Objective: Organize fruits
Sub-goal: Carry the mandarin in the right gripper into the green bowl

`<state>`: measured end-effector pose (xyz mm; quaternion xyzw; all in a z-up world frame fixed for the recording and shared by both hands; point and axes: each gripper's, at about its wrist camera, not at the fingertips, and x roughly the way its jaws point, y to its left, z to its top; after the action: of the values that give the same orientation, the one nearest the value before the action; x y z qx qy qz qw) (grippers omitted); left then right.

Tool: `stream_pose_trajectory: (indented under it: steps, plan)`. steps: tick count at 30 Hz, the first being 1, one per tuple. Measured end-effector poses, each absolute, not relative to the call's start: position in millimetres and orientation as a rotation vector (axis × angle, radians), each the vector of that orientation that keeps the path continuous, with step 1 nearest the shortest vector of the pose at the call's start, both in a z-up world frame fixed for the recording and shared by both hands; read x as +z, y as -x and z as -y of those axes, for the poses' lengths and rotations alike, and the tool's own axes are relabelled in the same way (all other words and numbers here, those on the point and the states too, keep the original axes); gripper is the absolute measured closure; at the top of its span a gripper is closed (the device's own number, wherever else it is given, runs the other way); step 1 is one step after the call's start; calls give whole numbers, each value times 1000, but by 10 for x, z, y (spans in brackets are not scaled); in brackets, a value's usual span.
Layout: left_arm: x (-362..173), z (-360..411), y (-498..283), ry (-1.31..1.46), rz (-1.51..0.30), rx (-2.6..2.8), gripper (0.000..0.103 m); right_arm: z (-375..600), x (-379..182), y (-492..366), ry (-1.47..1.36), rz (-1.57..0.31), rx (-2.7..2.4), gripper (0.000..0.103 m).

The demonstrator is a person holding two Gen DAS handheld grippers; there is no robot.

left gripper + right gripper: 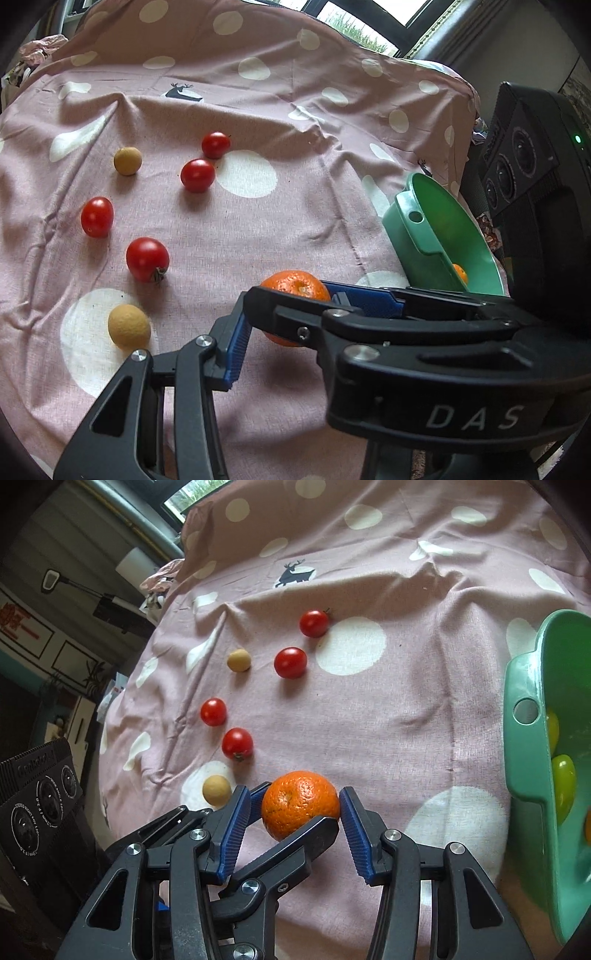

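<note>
The left jaws (290,812) pinch the orange (301,794): one blue pad on its left side, the black finger across its lower right. The right jaws (293,798) stand spread around both, with the orange midway between them. The right pad is at the peel and the left pad is clear of it. Four tomatoes (237,743) and two tan fruits (217,790) lie beyond on the sheet (406,709). The green bowl (524,738) is at the right.

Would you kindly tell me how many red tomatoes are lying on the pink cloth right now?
4, all on the cloth left of the orange: far tomato, second tomato just nearer, third tomato further left, nearest tomato. The green bowl's contents are partly hidden.
</note>
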<state>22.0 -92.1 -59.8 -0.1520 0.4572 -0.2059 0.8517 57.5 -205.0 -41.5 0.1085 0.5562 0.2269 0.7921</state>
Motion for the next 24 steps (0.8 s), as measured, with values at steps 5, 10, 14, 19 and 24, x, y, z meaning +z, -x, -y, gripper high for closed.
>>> stream_pose_trajectory:
  steps: [5, 10, 14, 19, 24]
  plan:
    - [-723, 897, -249, 344, -1002, -429, 60, 1996, -531, -602, -198, -1231, 468, 51]
    - [-747, 897, -246, 352, -998, -431, 60, 1989, -574, -602, -195, -1237, 466, 52]
    - [-754, 880, -241, 360, -991, -431, 60, 2003, -575, -599, -201, -1235, 472, 52]
    - [-632, 894, -200, 340, -969, -416, 60, 2014, -532, -587, -208, -1227, 483, 53]
    - [-319, 986, -100, 282, -891, -404, 61, 2107, -279, -499, -220, -1147, 512, 53]
